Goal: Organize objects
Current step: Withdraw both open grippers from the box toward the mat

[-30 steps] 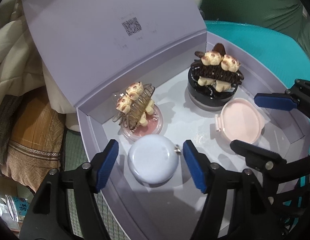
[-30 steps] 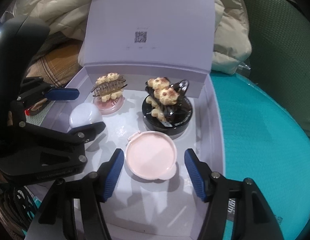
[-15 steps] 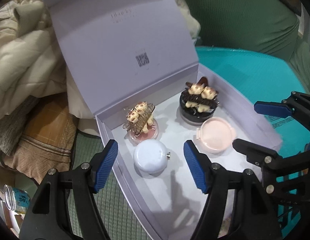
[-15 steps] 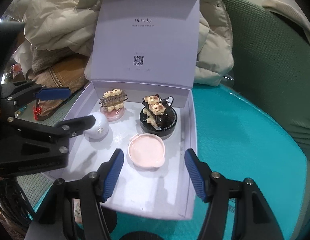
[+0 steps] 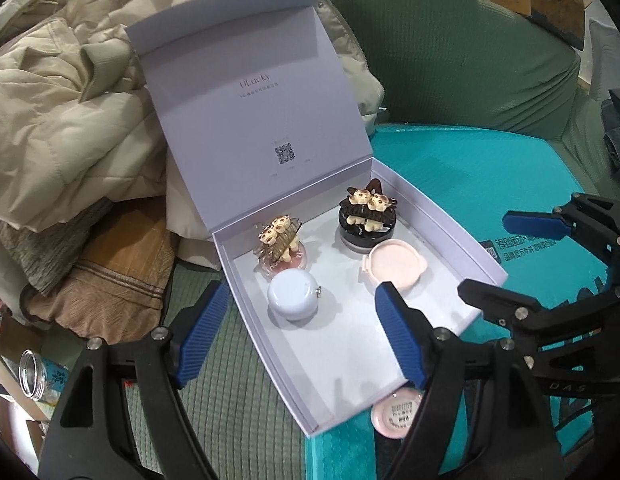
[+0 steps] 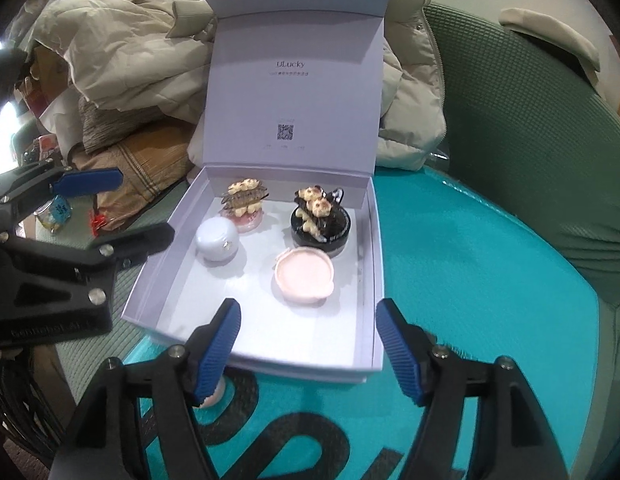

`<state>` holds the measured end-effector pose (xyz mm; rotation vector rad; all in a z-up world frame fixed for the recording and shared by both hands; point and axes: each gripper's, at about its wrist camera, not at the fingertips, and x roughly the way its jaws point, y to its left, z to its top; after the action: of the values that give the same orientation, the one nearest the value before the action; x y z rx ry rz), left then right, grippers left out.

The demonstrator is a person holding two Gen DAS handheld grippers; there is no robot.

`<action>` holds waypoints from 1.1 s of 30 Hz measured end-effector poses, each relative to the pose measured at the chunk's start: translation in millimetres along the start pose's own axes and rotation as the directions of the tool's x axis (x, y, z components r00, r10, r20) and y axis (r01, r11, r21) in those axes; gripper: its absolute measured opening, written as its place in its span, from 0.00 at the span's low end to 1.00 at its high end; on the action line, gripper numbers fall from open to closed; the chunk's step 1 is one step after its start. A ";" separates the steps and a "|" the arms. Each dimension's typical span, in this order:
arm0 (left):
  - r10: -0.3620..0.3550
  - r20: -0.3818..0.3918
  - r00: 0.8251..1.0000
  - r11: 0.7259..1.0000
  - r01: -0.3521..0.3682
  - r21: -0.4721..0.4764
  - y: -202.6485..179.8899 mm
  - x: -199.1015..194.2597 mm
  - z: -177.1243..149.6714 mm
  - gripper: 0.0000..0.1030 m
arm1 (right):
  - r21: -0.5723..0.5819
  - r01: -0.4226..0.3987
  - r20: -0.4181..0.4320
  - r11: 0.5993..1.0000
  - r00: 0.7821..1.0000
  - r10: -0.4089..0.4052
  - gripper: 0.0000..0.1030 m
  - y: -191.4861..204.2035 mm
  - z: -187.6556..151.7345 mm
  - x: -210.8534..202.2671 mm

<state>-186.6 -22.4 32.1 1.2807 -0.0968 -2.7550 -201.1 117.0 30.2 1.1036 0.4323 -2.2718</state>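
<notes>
Open box on teal mat, four items inside; both my grippers empty above its near edge.

The teal mat (image 6: pixel 469 280) has open room right of the box; a heap of quilted cream jackets (image 5: pixel 70 100) crowds the left and back. The lavender cardboard box (image 6: pixel 369 264) stands with lid upright, long axis running away from me, near half of its floor bare. Inside: a black round jar (image 6: pixel 321 232) topped by a hair claw, back right; a smooth pink compact (image 6: pixel 304 276) before it; a pale blue domed case (image 5: pixel 294 294) front left. My left gripper (image 5: pixel 298 336) and right gripper (image 6: pixel 308 348) are opening, nothing between the ribbed blue pads.
</notes>
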 end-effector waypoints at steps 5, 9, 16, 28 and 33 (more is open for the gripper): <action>0.007 0.015 1.000 1.000 -0.007 -0.004 0.2 -17.6 -5.5 0.75 | 0.015 0.007 -0.002 1.000 1.000 -0.007 0.70 3.1 -15.9 -15.2; 0.005 0.024 1.000 1.000 -0.005 0.008 -6.1 -33.1 -15.6 0.77 | 0.027 0.012 -0.008 1.000 1.000 -0.011 0.70 6.9 -31.7 -26.7; -0.006 0.036 0.999 1.000 0.005 0.029 -14.9 -56.7 -35.1 0.78 | 0.042 0.015 -0.024 0.999 1.000 -0.014 0.71 18.7 -57.4 -40.3; -0.059 -0.004 0.998 0.996 0.059 0.070 -31.9 -63.3 -72.6 0.79 | 0.096 0.035 -0.071 0.995 0.997 -0.028 0.72 39.6 -106.9 -41.8; -0.072 -0.031 0.997 0.994 0.074 0.081 -38.6 -58.6 -88.5 0.79 | 0.141 0.053 -0.088 0.988 0.995 -0.041 0.72 40.1 -127.5 -40.9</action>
<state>-83.8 21.6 15.7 1.3687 -0.1652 -2.8210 -78.3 165.0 -16.2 1.2778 0.3355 -2.3342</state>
